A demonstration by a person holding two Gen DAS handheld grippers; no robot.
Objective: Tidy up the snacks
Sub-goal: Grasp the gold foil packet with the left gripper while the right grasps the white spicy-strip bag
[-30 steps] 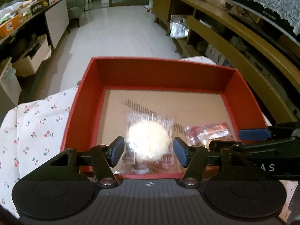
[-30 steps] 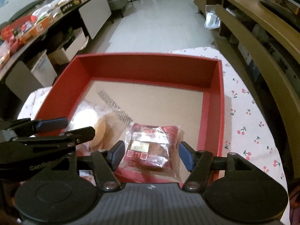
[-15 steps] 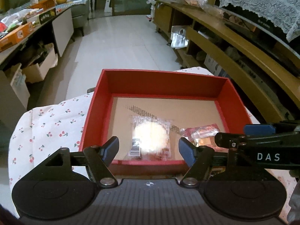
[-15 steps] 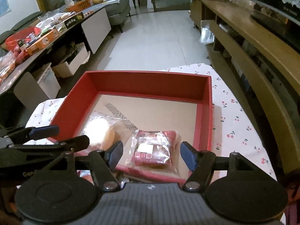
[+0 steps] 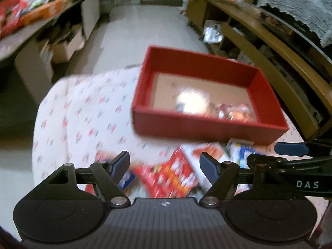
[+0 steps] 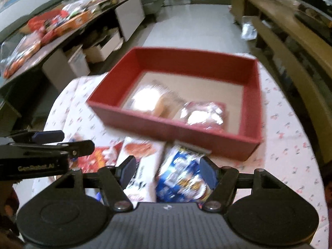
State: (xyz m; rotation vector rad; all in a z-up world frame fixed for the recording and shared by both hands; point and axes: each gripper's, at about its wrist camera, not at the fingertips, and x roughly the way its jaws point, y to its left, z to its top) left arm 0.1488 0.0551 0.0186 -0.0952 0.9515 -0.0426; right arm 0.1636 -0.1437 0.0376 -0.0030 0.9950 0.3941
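Note:
A red box stands on the cherry-print cloth. Inside lie a pale round wrapped cake and a red wrapped snack. More packets lie in front of the box: a red one, a white one and a blue one. My left gripper is open and empty above the red packet. My right gripper is open and empty above the white and blue packets. Both views are blurred.
A long wooden shelf unit runs along the right. A dark counter with snack packs stands at the left. The cloth-covered table edge drops off at the left, with tiled floor beyond.
Both grippers have pulled back and up from the box, leaving the two wrapped snacks inside. The loose packets in front of the box have come into view.

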